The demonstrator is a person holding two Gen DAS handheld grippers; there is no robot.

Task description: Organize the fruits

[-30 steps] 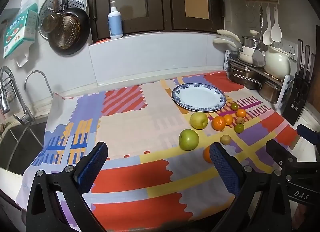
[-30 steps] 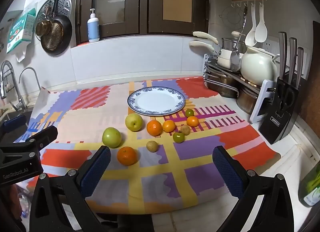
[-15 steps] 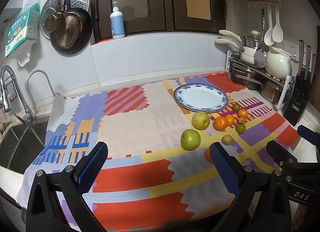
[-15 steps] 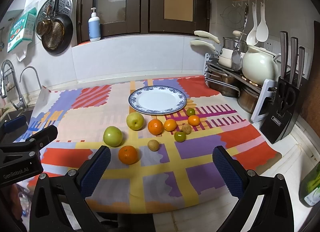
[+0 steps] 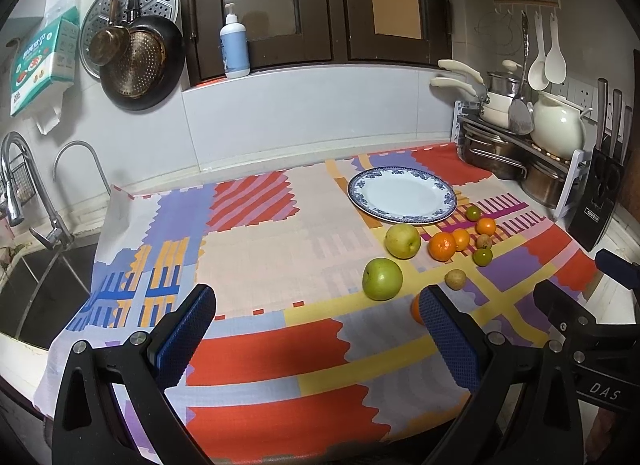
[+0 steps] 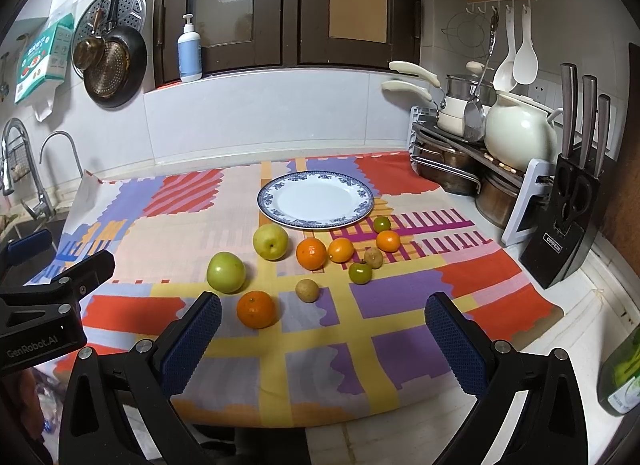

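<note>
1. Left view: the orange (image 5: 417, 308) near the cloth's front edge is mostly behind the left gripper's right finger (image 5: 448, 341).
2. The right gripper (image 5: 600, 305) gets chopped by that view's right edge.
3. Right view: the green bottle (image 6: 624, 377) is cut off at the right edge.

The plate (image 6: 316, 201) is white with a blue flower rim; the cloth (image 6: 400, 297) has red, purple, yellow patches.

knife block (image 6: 560, 221), soap bottle (image 6: 189, 51), faucet (image 5: 28, 189)
</note>
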